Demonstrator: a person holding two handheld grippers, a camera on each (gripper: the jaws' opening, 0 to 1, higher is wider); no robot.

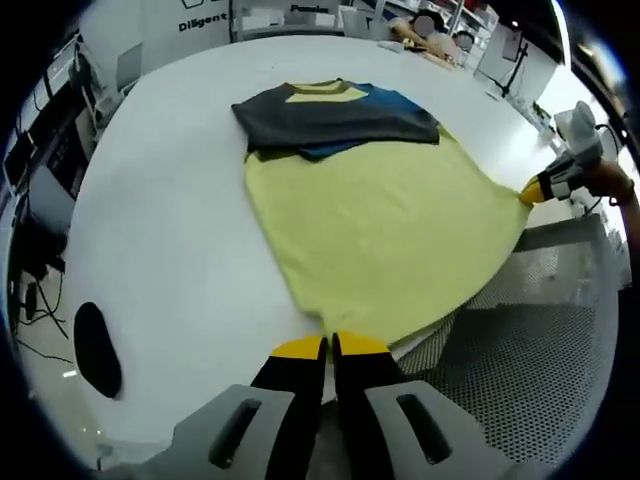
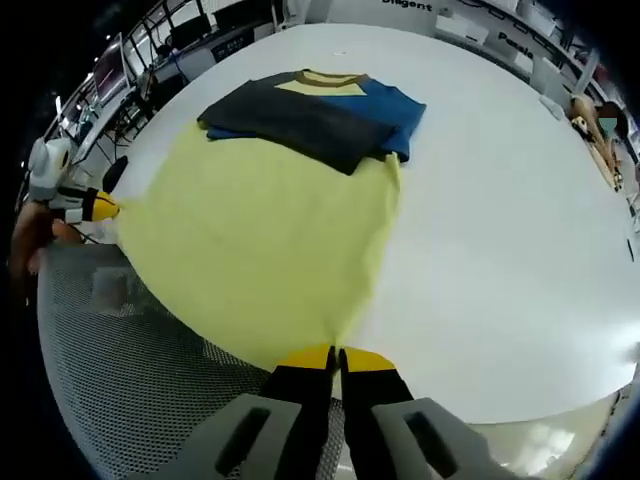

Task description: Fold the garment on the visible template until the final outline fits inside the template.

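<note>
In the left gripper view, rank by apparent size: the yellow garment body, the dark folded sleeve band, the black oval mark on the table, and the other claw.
1. Yellow garment body.
2. Dark folded sleeve band.
3. Black oval mark.
4. Right claw; farther from the camera, so likely understated.

White panels [image 1: 215, 20] along the far side of the room carry dark lettering. In the left gripper view one reads "Diligent", cut off at the picture's edge, and another further along is too blurred to read. In the right gripper view the same word shows on a panel [image 2: 405, 5], partly cut off.
</note>
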